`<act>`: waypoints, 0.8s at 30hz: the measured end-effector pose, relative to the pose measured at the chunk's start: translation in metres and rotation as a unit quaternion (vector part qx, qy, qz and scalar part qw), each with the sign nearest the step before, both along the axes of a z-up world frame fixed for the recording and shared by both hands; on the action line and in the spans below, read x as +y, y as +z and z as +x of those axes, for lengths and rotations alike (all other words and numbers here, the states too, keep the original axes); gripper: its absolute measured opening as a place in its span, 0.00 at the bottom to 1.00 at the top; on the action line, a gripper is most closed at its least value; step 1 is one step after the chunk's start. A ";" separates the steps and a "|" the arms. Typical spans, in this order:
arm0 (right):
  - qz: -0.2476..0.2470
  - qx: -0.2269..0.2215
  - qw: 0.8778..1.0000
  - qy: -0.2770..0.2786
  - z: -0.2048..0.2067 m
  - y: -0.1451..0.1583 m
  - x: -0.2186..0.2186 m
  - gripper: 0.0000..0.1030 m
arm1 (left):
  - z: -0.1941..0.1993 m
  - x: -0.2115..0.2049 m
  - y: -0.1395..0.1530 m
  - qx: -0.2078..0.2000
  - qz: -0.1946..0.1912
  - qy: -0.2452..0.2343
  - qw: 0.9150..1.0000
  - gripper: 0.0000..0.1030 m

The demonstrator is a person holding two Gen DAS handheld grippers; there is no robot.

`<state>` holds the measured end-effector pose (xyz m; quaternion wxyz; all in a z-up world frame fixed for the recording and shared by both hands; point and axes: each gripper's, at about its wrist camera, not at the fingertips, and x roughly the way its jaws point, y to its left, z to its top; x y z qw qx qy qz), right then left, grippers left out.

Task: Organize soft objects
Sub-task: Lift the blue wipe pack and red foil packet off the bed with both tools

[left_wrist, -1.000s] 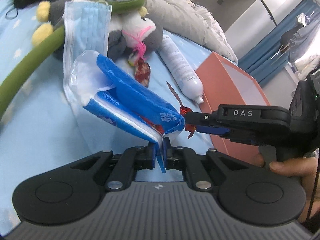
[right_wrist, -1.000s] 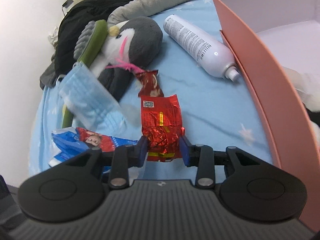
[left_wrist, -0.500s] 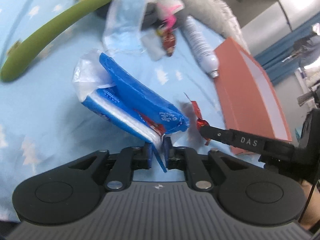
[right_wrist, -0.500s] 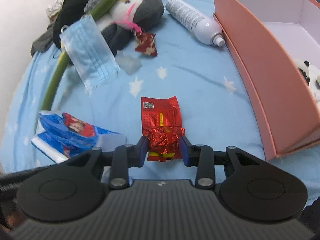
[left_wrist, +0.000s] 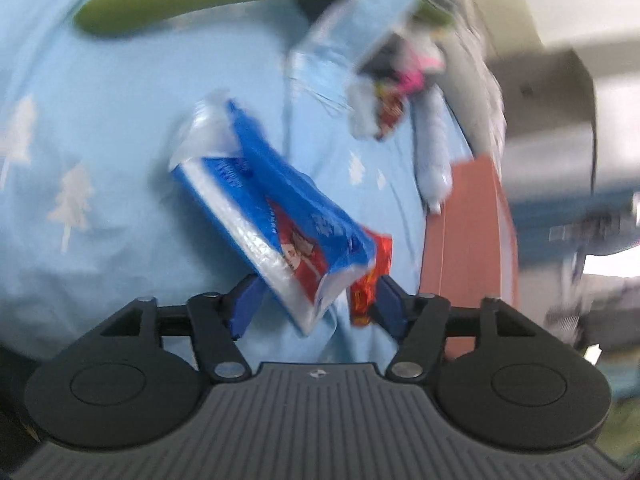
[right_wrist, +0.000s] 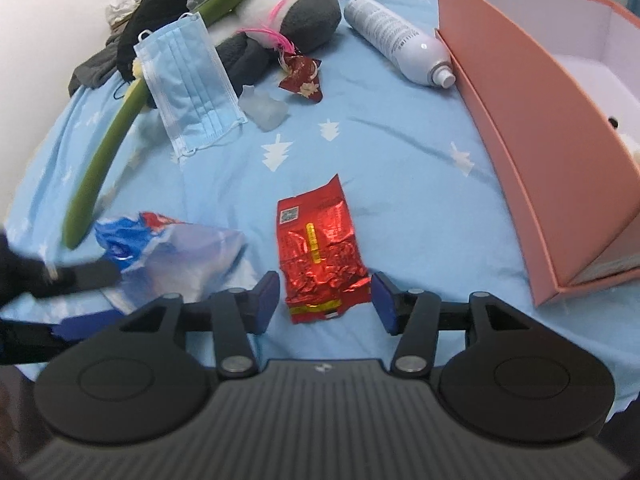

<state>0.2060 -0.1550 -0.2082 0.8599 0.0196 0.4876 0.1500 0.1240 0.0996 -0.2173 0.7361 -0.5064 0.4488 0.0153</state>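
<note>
My left gripper (left_wrist: 316,306) has just been opening; its blue pads stand apart and no longer press the blue tissue pack (left_wrist: 276,224), which lies tilted between them on the light-blue bedsheet (left_wrist: 100,128). This view is motion-blurred, so whether either pad touches the pack I cannot tell.

My right gripper (right_wrist: 325,302) has also just been opening. The red foil packet (right_wrist: 320,252) lies flat on the sheet between its spread pads, clear of both.

In the right wrist view the tissue pack (right_wrist: 168,240) lies just left of the foil packet, towards the sheet's left edge. The pink box (right_wrist: 532,160) stands along the right edge, open. Towards the far edge lie a blue face mask (right_wrist: 188,84), a long-handled green brush (right_wrist: 108,156), a grey plush toy (right_wrist: 280,16), a small red wrapper (right_wrist: 302,76) and a white spray bottle (right_wrist: 394,38), its nozzle just beside the box wall.
</note>
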 end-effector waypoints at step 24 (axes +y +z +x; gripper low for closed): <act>-0.028 -0.016 0.997 0.075 0.011 -0.018 0.012 0.53 | 0.022 0.023 -0.046 0.059 -0.088 0.141 0.984 0.52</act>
